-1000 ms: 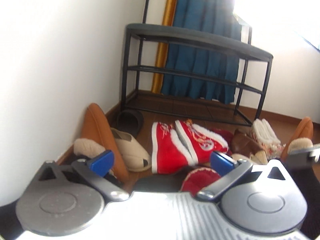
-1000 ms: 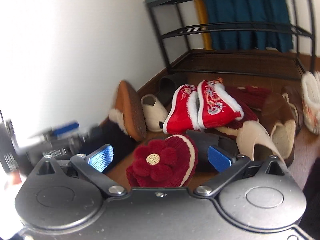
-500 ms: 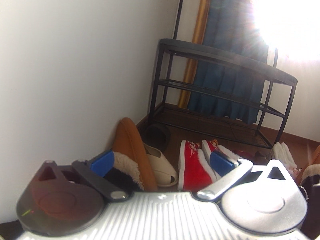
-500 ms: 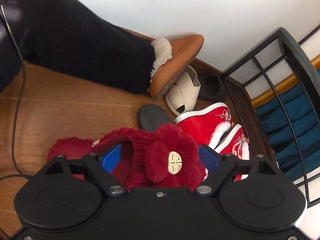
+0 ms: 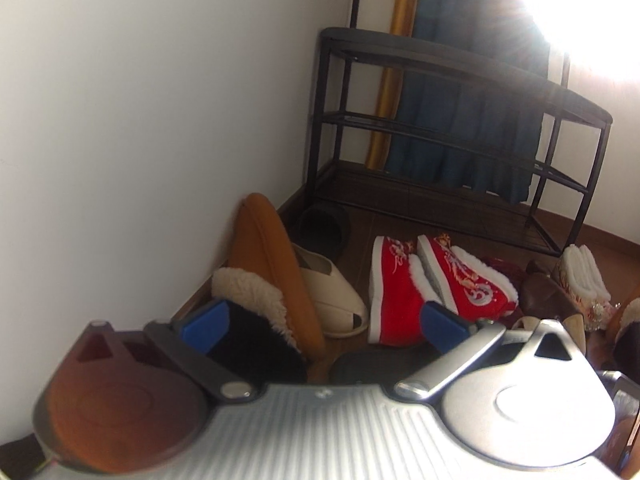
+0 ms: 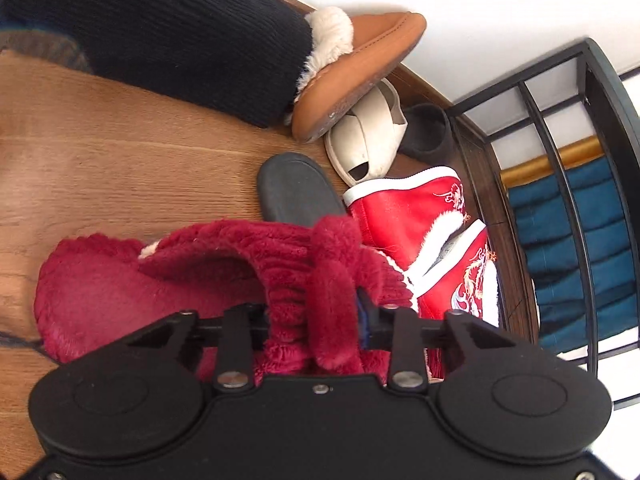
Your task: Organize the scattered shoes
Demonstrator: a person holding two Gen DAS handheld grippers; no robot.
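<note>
Right gripper pinched tight on dark-red plush slipper — fuzzy, ribbed, cream lining, right at its fingers. Left gripper wide apart, empty. Ahead: red embroidered boots, black shoe rack beyond.

Daylight blows out the left view's upper right corner, dimming the black metal shoe rack; fisheye edges curve, foreground blurs.

Fuzzy maroon slipper, red embroidered boots trimmed white, tan slipper.
</note>
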